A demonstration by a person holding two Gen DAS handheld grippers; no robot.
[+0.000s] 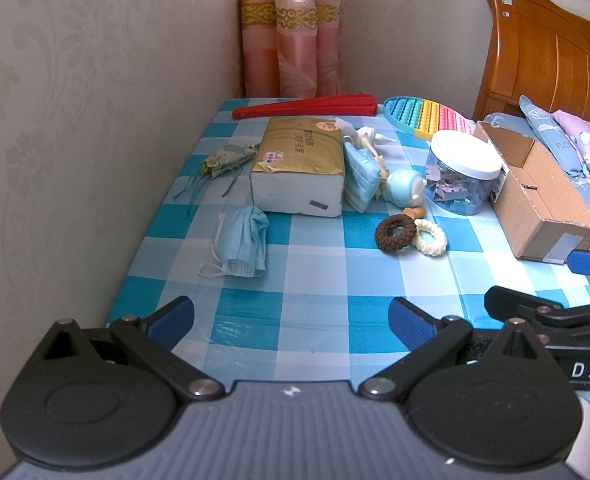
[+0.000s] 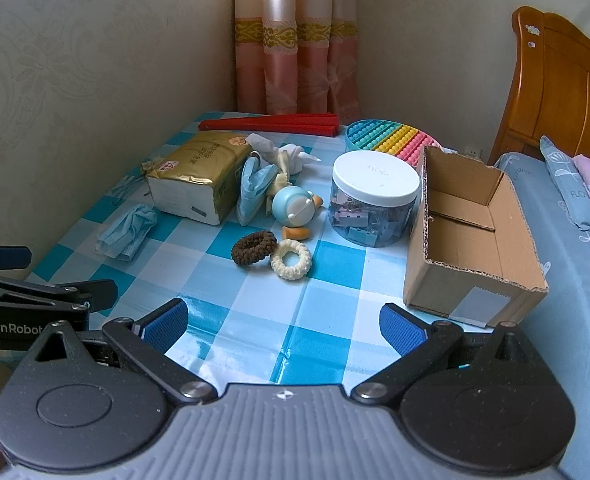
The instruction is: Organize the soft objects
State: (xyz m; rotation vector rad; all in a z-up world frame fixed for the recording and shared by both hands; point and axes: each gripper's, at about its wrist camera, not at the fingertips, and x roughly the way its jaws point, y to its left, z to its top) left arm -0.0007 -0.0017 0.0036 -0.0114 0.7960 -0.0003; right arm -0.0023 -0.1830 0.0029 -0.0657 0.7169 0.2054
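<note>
Left gripper is held wide open, nothing gripped; right gripper likewise spread and empty; a crumpled blue face mask is seen near the table's left edge; brown scrunchie touching cream scrunchie mid-table; open cardboard box stood at right.
</note>
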